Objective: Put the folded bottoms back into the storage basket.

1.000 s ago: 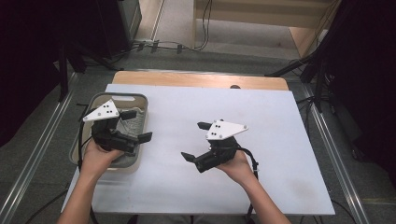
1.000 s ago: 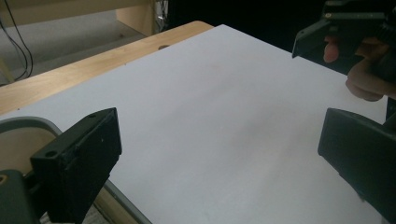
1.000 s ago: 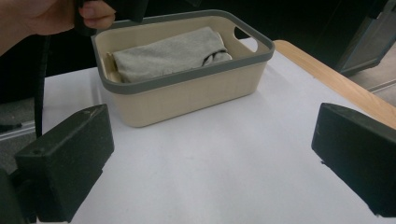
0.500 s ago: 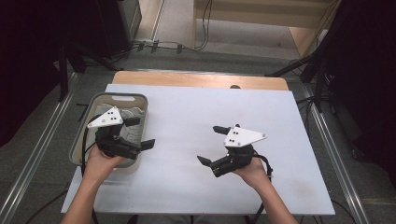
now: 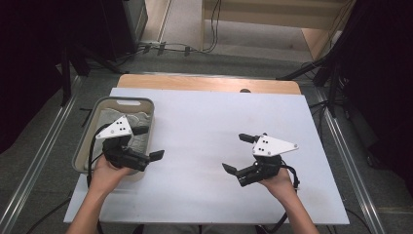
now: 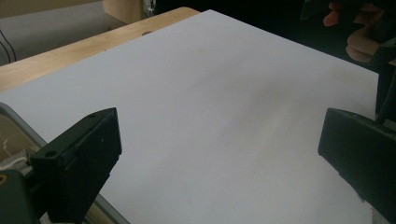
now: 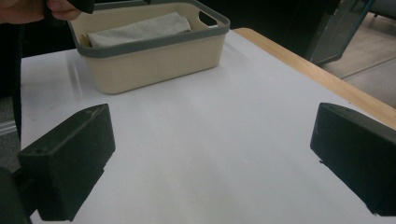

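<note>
Folded cloth [image 7: 140,29] is seen lying flat inside the beige basket [image 5: 83,146], its long axis running along the basket's length, from the end near the person towards the handled far end. In the right gripper view the cloth is laid well ahead of the right gripper's jaws and to their left, with its longer edge roughly parallel to the basket's grey rim. The basket is set at the left edge of the white table top [image 5: 204,126], its long side pointing away from the person.

Compared with the high view half a second ago, the left gripper [image 5: 148,143] has been shifted only slightly and is held over the basket's inner, near corner, its jaws pointing right across the table. The right gripper [image 5: 238,152] has been drawn a little farther towards the person and to the right, well apart from the basket, its jaws turned left towards the other hand.

Both pairs of jaws are spread wide, as is shown in each gripper view by the broad stretch of bare table between the two black pads. Nothing is gripped or touched by either gripper. The cloth is beside and just behind the left gripper, partly hidden by the grey plate in the high view, and far across the table from the right gripper.
</note>
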`<state>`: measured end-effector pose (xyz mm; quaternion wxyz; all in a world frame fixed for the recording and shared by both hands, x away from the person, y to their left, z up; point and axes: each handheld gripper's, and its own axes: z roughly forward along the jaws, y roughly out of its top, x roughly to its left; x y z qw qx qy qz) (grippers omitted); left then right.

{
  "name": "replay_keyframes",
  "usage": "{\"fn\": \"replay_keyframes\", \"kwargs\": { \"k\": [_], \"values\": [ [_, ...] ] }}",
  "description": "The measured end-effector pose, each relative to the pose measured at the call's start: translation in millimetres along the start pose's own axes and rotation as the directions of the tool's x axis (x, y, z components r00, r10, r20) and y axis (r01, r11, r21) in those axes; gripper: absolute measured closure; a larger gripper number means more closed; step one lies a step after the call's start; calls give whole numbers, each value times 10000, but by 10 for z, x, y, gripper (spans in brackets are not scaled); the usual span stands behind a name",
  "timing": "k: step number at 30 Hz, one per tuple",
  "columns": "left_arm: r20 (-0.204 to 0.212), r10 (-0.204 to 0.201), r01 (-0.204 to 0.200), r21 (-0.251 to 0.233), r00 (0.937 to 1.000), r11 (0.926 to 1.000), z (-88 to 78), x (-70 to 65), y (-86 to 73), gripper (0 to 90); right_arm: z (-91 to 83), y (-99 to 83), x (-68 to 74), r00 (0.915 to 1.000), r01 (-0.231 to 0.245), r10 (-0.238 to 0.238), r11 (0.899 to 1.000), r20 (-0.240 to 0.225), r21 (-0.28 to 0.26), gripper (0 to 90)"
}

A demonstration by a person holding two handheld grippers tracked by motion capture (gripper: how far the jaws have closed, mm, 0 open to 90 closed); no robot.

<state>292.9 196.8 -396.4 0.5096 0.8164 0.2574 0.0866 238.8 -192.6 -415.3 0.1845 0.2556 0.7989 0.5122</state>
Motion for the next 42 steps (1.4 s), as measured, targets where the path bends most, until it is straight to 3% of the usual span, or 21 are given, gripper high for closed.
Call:
{"fn": "replay_keyframes", "kwargs": {
  "k": [15, 23, 42],
  "values": [
    [-29, 71, -71, 48, 10000, 10000, -7, -49, -101, 0, -203, -160, -54, 9992, -344, 350, 9990, 206, -277, 0],
    [12, 138, -138, 110, 9999, 9998, -2, -55, -128, 0, -305, -235, -77, 9996, -160, 167, 9993, 210, -350, 0],
    [154, 285, -286, 77, 9995, 9996, 49, -62, -166, 0, -389, -332, -116, 9992, -323, 333, 9985, 221, -436, 0]
  ]
}}
